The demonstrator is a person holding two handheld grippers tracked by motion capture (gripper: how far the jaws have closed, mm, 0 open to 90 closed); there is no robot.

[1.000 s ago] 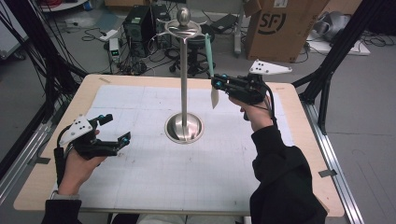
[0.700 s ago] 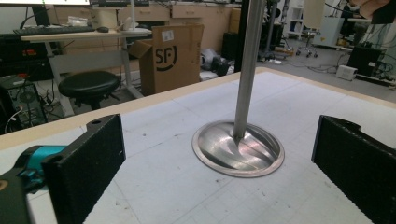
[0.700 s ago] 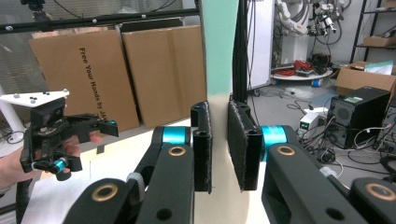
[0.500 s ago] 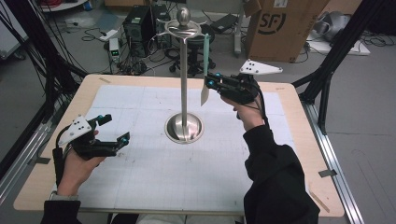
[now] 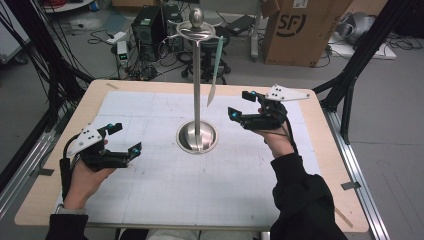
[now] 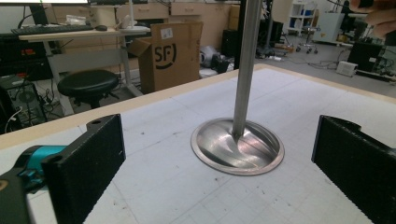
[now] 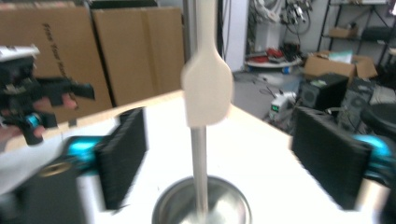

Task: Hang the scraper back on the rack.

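A steel stand (image 5: 197, 137) with a round dished base and a tall pole stands mid-table. From its top crossbar a pale spatula (image 5: 215, 75) hangs free, blade down. My right gripper (image 5: 240, 104) is open just right of the blade, not touching it. In the right gripper view the spatula blade (image 7: 207, 93) hangs between and beyond the open jaws of the right gripper (image 7: 224, 156), in front of the pole (image 7: 199, 168). My left gripper (image 5: 126, 137) rests open near the table's left, empty. In the left gripper view the left gripper (image 6: 219, 163) faces the stand's base (image 6: 237, 147).
A white gridded mat (image 5: 150, 180) covers the wooden table (image 5: 345, 200). Behind the table are a cardboard box (image 5: 295, 30), a computer tower (image 5: 147, 27) and loose cables. Black frame struts (image 5: 350, 80) rise at both sides.
My right gripper has let go of the spatula's blade, opened and drawn back to the right. The spatula now hangs straight from the stand. My left gripper has stayed put.
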